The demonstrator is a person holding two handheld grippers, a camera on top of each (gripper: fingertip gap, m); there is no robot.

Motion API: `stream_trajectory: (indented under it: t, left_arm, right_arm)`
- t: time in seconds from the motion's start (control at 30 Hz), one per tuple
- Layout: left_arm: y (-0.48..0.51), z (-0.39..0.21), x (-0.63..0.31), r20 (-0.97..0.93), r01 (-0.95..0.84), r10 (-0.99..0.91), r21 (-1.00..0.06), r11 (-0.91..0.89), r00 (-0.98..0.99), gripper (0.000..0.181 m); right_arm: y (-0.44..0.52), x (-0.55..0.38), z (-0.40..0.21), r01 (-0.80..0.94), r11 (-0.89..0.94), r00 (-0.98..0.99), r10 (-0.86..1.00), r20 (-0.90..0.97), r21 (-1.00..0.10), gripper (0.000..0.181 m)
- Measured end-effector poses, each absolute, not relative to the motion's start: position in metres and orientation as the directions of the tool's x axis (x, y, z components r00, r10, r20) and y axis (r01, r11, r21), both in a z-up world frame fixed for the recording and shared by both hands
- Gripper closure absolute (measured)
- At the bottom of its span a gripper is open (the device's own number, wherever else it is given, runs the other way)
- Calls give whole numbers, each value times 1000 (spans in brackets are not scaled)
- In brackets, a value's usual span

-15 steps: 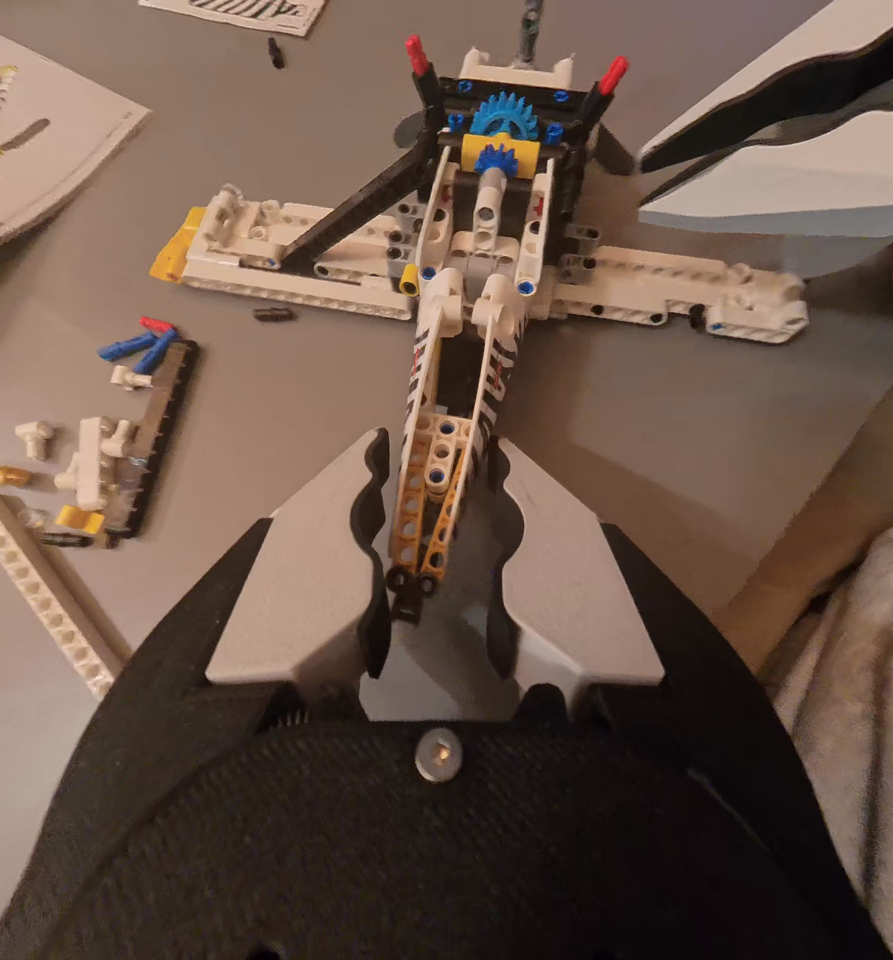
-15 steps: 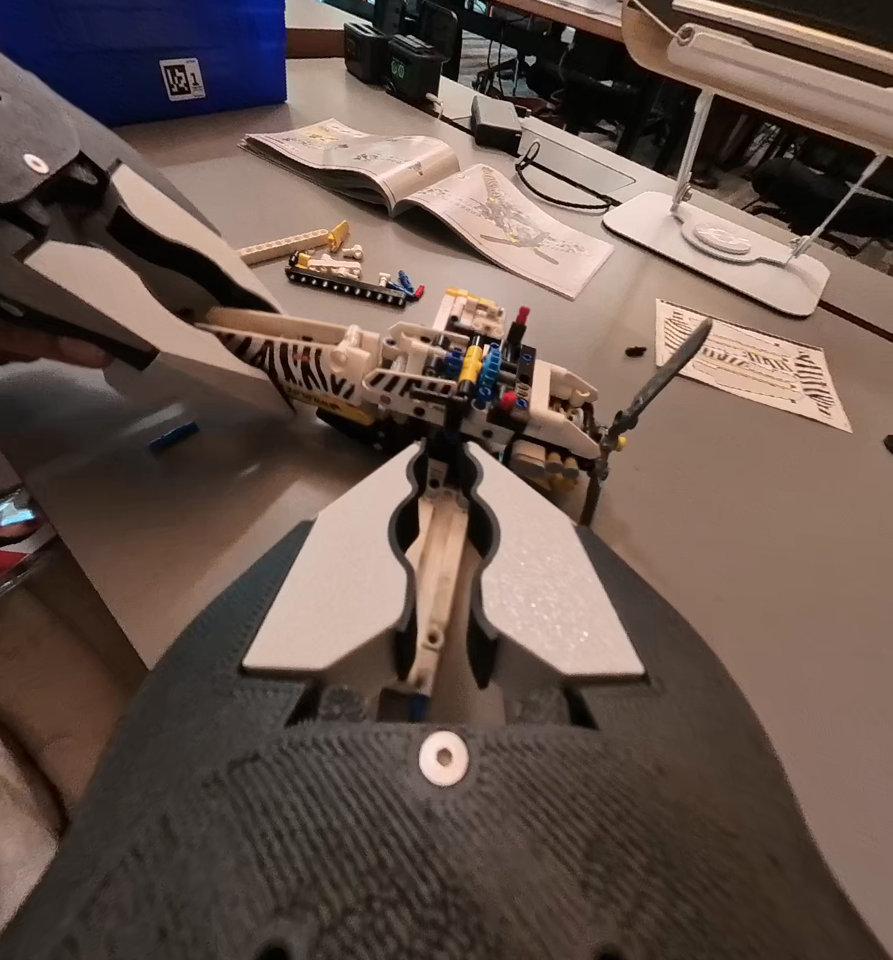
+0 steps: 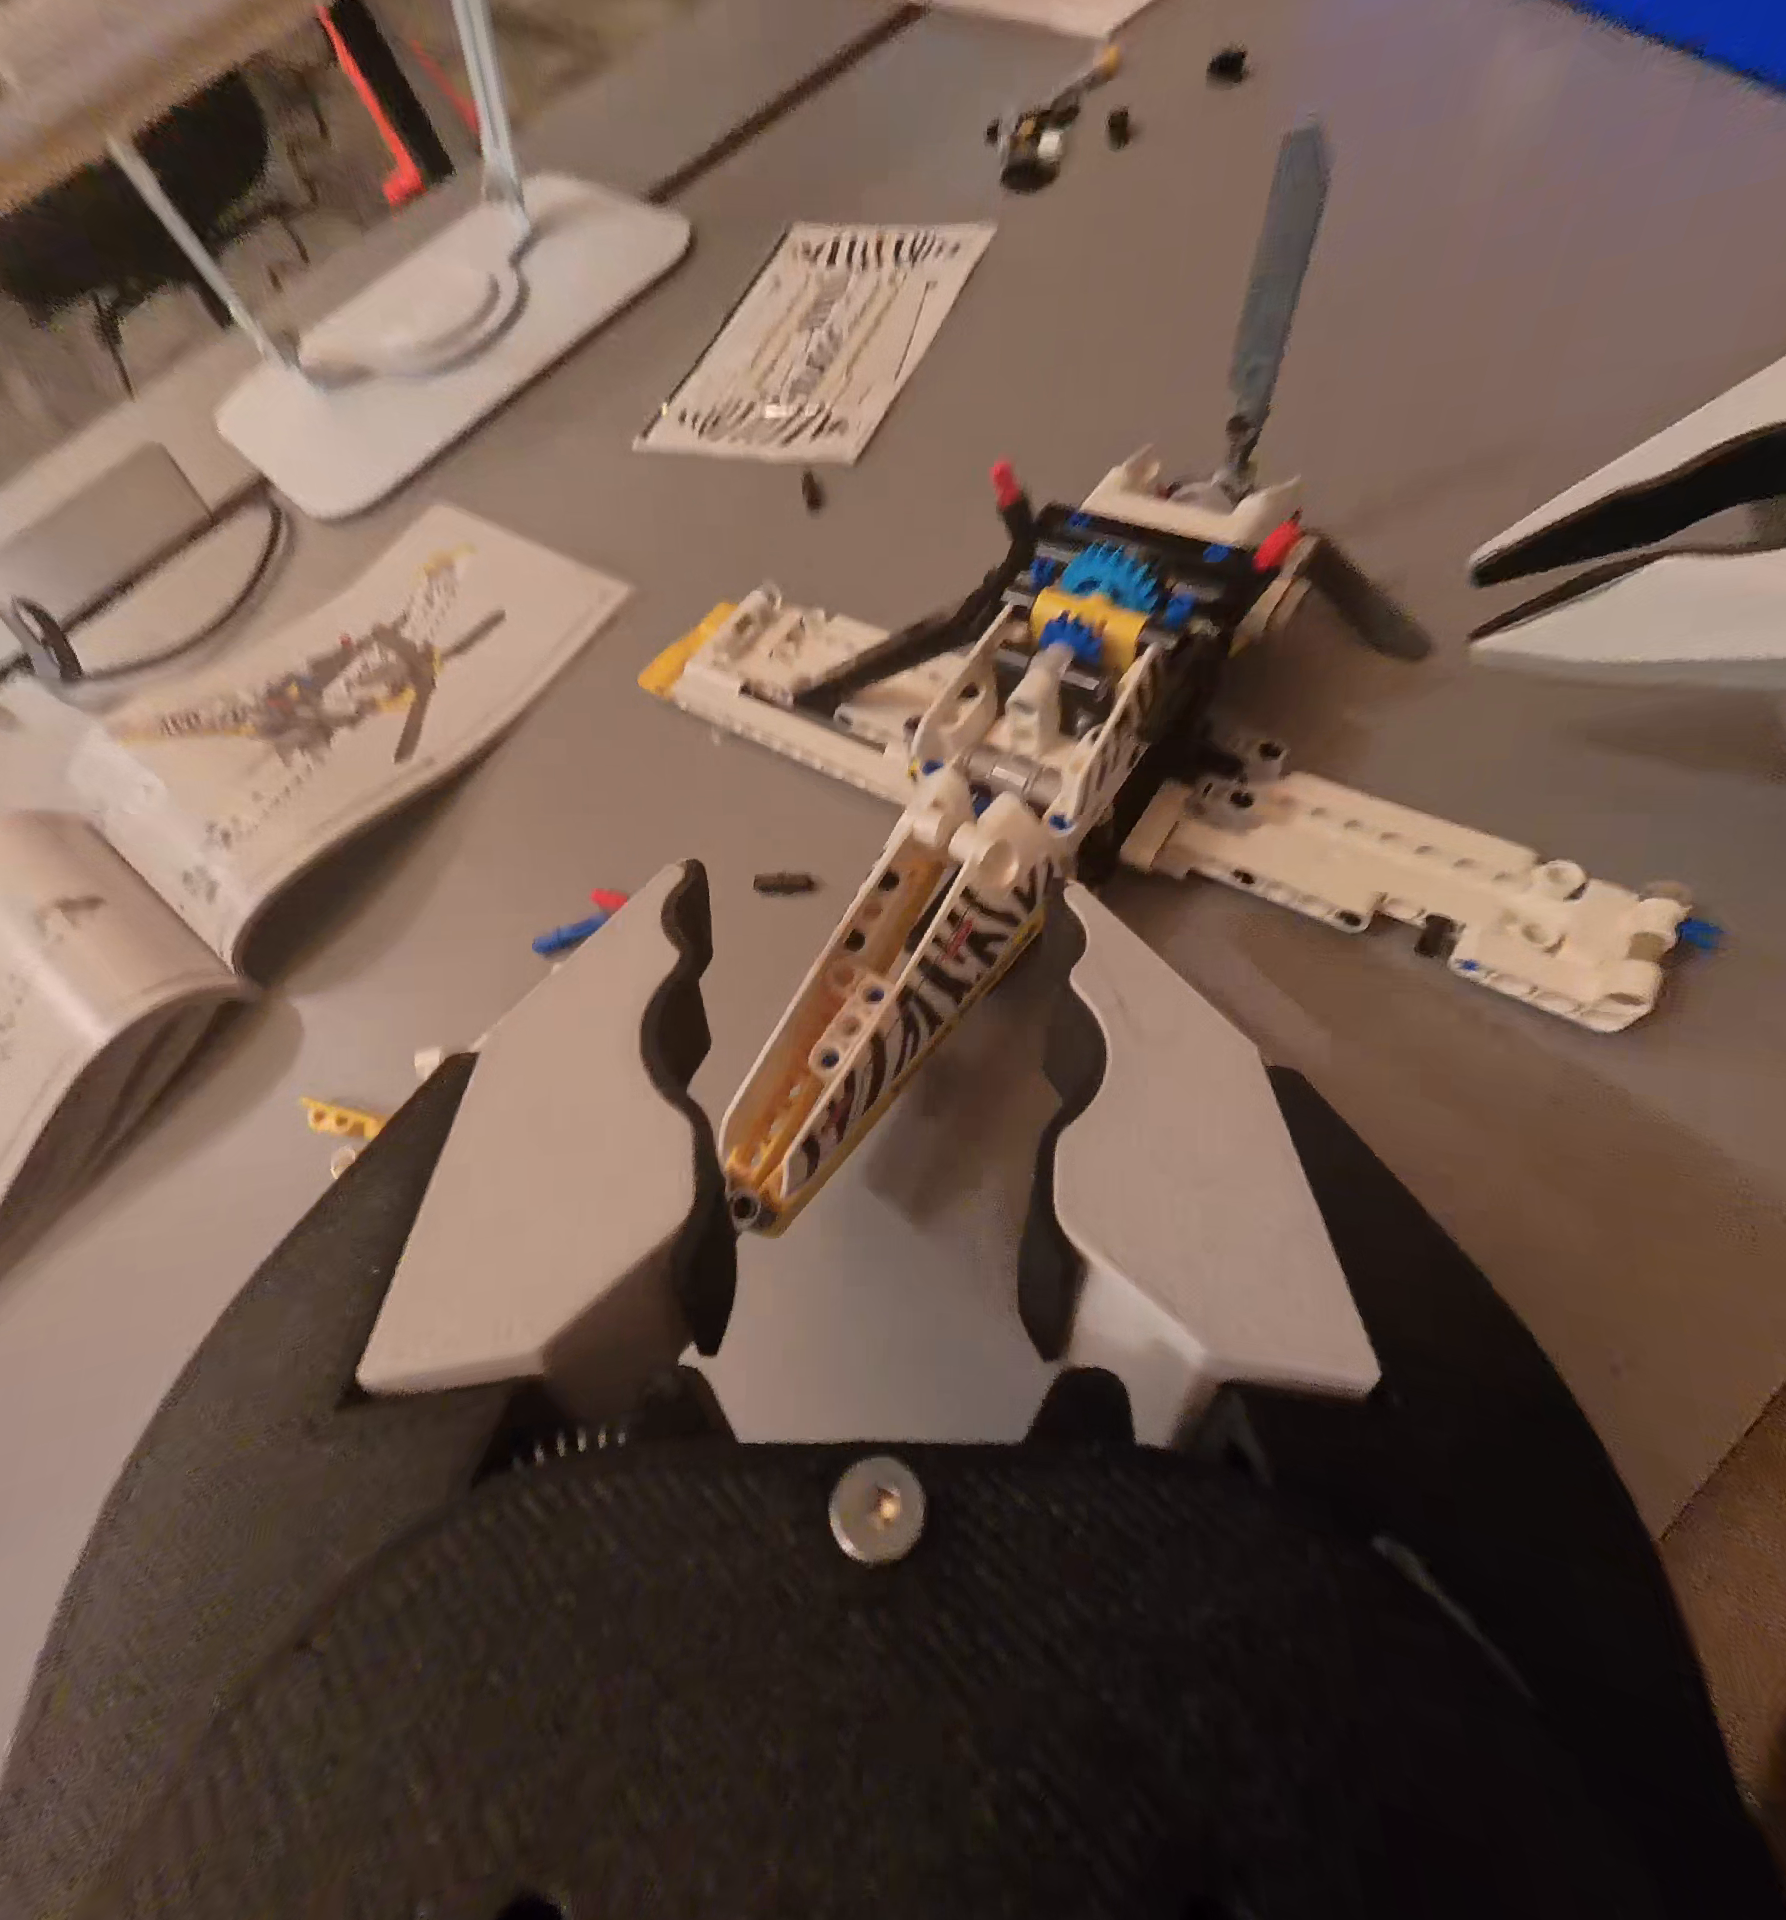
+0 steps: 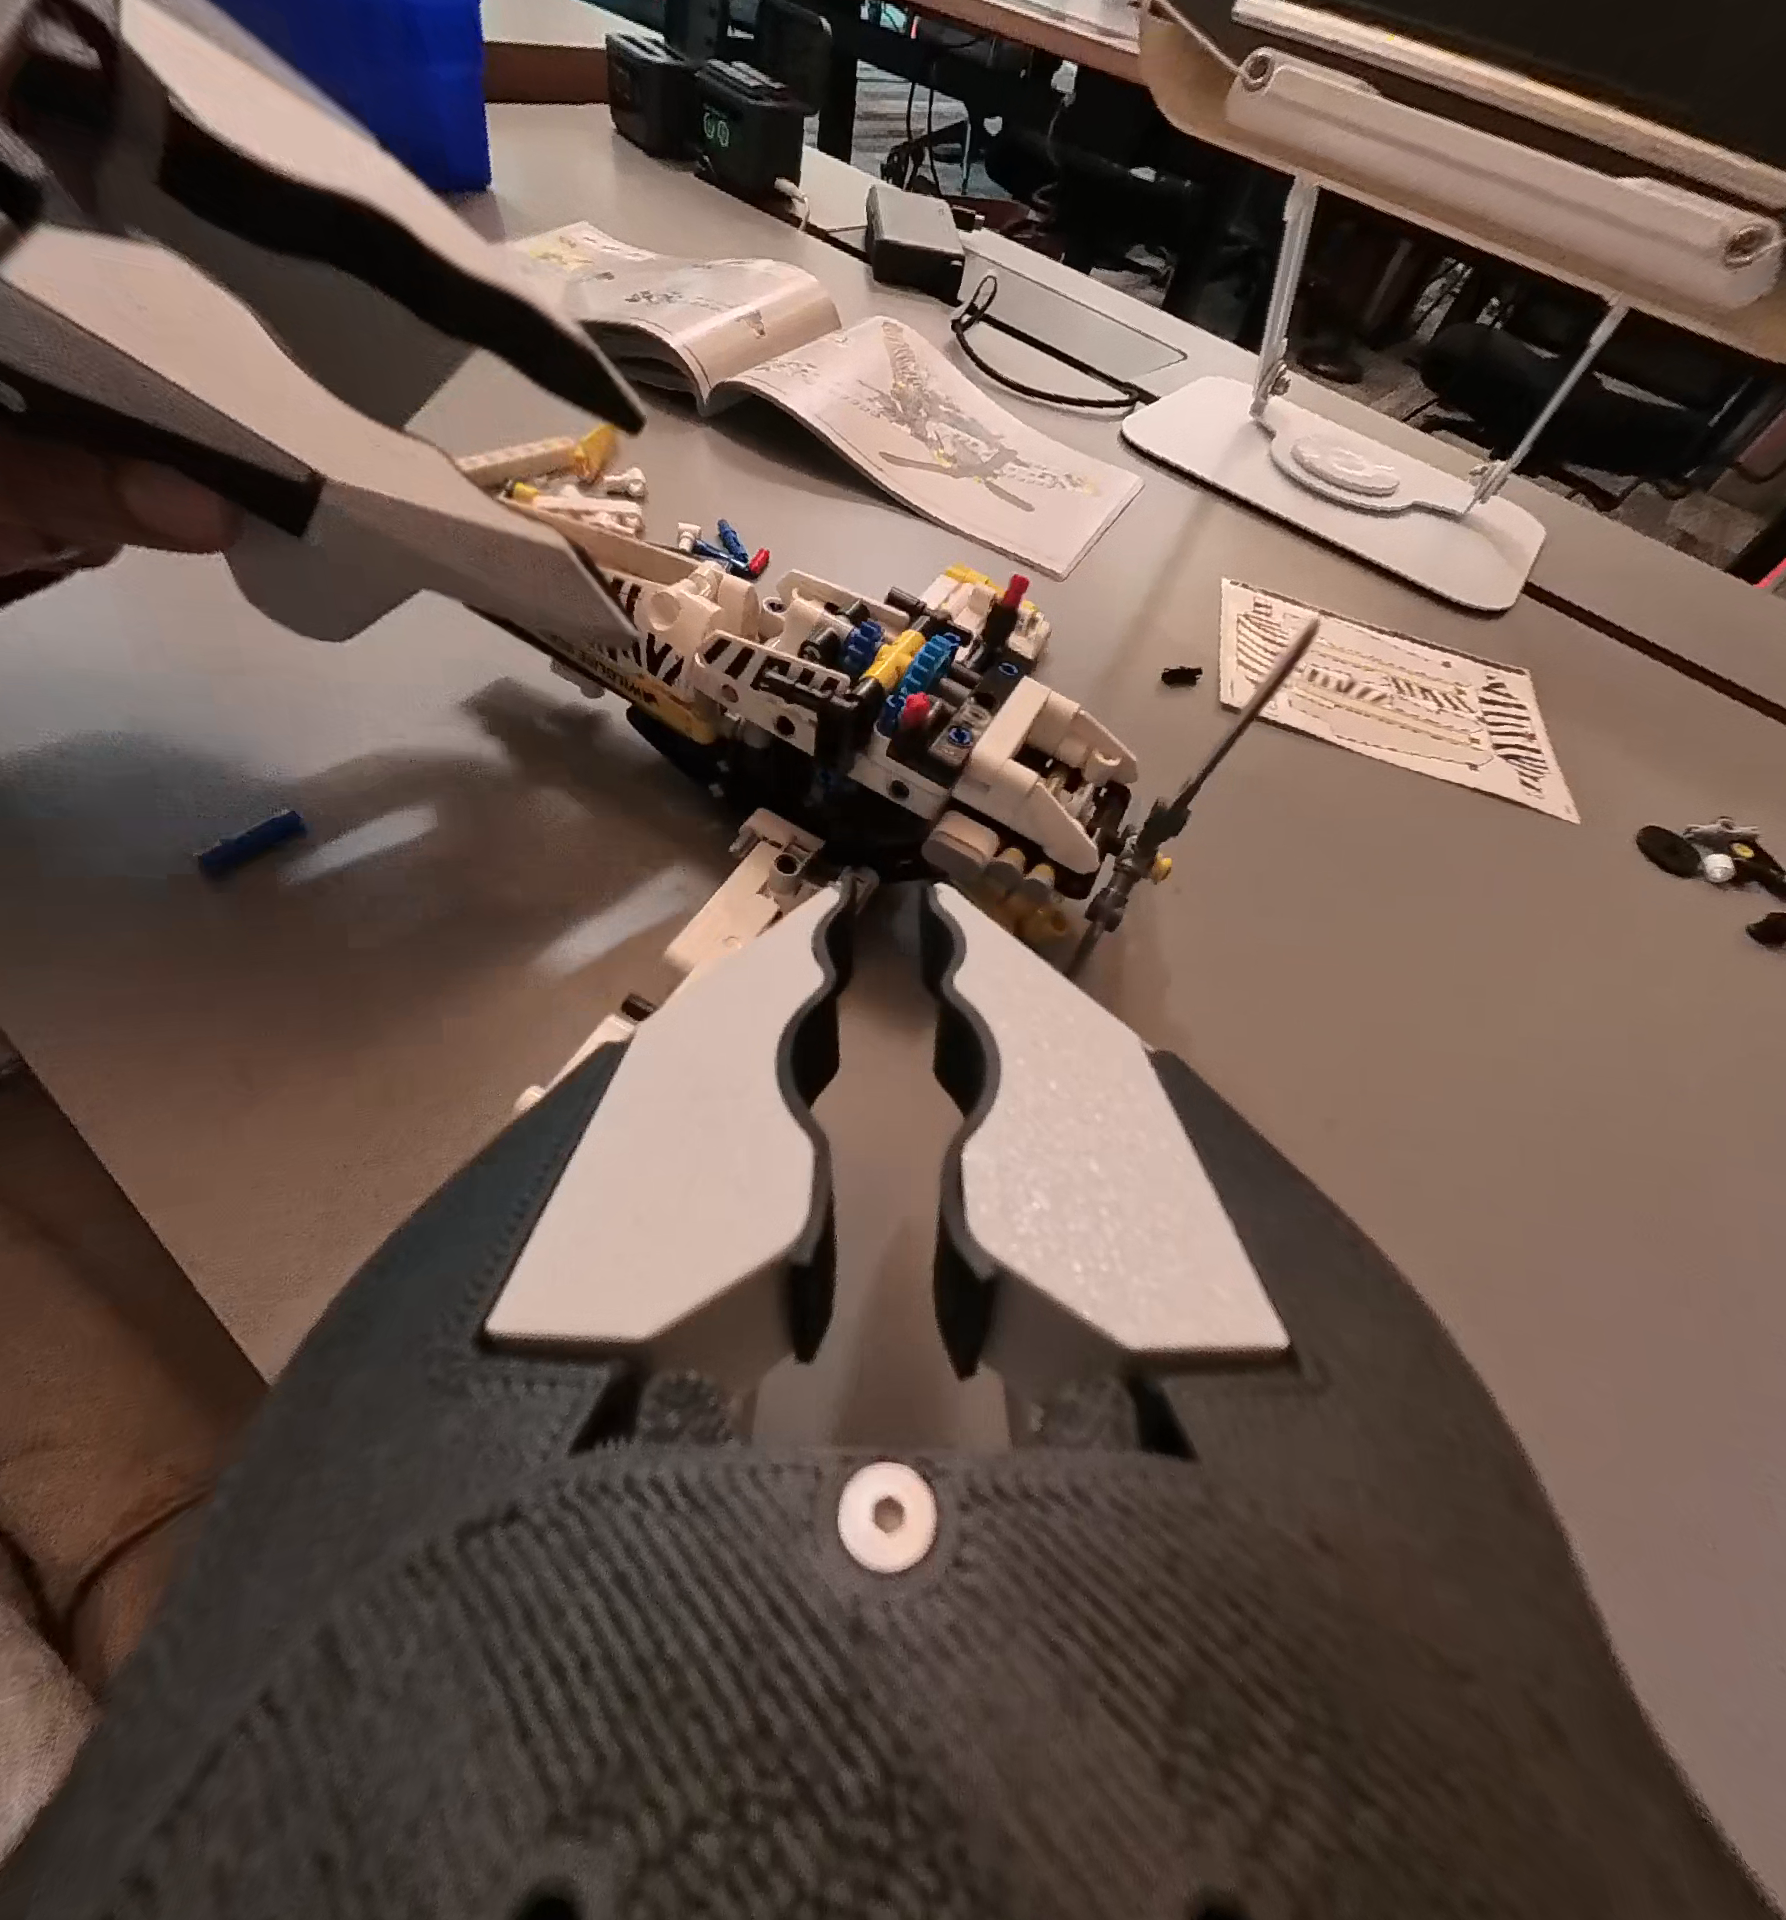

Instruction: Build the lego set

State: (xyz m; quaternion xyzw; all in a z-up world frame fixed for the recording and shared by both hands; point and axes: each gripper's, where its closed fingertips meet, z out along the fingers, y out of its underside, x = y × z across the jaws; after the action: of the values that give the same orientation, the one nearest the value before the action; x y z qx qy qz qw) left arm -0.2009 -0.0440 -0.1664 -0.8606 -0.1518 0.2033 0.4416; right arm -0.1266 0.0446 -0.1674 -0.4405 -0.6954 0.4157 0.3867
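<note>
Working on a plane model (image 3: 1065, 686) lying flat on the grey table (image 3: 1284, 1195), with the propeller (image 3: 1273, 270) pointing away and both wings spreading sideways.

Keeping the left gripper (image 3: 878, 894) wide open, straddling the striped tail (image 3: 868, 1039) without clamping it; possibly brushing the tail tip with one finger, but not telling for certain.

Keeping the right gripper (image 4: 884, 894) parted by a narrow gap only, gripping nothing, with its tips just beside the body at the wing root and the near wing (image 4: 723, 935) running under its left finger.

Handling, as a judgement:
- Treating the model as light and hard, stiff along its beams, weak at the push-fit joints.
- Expecting smooth plastic to be sliding on the table under side pushes.
- Taking hold across the tail beams or the black frame.
- Avoiding the thin propeller, the red pins (image 3: 1003, 483) and the blue gears (image 3: 1107, 582).
- Bracing at one end while pressing parts in at the other.
</note>
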Motion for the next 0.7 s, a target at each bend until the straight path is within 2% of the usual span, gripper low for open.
stream_trajectory:
  t: [0.17, 0.33, 0.4, 0.57, 0.7]
  left_arm:
    - [-18, -167, -192, -282, -18, 342, -794, -607, 897, 106]
    - [3, -176, -194, -360, -102, 259, -736, -669, 896, 104]
    - [5, -177, -198, -378, -109, 256, -721, -684, 890, 108]
    - [9, -179, -192, -339, -115, 201, -718, -687, 919, 135]
    - [10, -179, -191, -314, -101, 200, -729, -677, 928, 138]
  right_arm:
    - [42, -128, -171, 286, 329, -316, 919, 235, -900, 171]
    - [41, -127, -168, 264, 338, -319, 915, 249, -903, 171]
    - [41, -126, -167, 257, 333, -321, 915, 245, -907, 172]
    - [40, -126, -167, 258, 319, -329, 916, 228, -912, 171]
    - [40, -126, -167, 260, 317, -334, 916, 223, -912, 170]
